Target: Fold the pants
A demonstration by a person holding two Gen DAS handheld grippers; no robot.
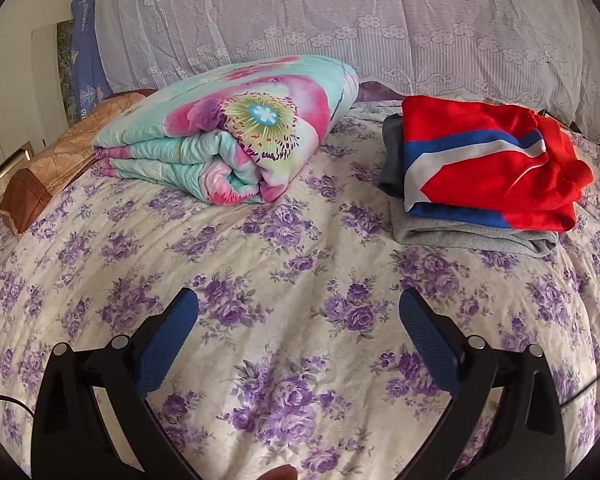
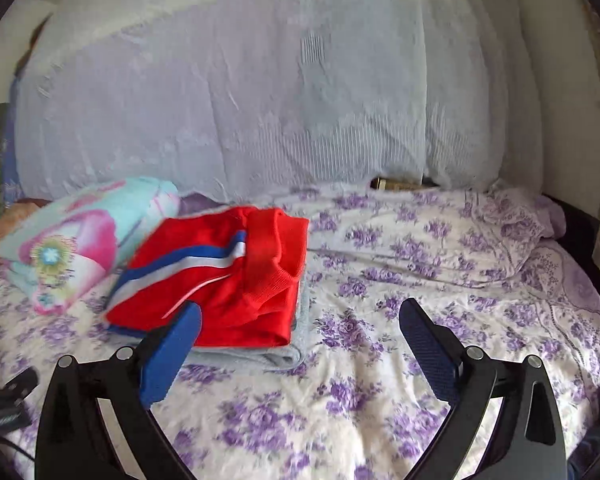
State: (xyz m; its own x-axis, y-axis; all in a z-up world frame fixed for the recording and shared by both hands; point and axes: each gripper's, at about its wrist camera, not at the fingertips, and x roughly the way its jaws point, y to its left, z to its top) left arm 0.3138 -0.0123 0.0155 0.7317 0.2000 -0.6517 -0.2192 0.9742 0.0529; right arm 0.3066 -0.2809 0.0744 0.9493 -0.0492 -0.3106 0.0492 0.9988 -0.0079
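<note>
Lying folded, red pants [image 2: 220,276] largely hide grey garments [image 1: 460,236] stacked beneath.

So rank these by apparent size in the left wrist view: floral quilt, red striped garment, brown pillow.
1. Folded turquoise-and-pink floral quilt, largest.
2. Folded red garment with blue and white stripes.
3. Brown patterned pillow, smallest; its full extent is unclear.

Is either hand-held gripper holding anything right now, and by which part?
Nothing is held: left hand-held gripper and right hand-held gripper are both open above the bedsheet.

pants [image 1: 496,168] red, blue-white stripes | bedsheet [image 1: 284,248] cream, purple roses | quilt [image 1: 236,132] turquoise-pink floral
</note>
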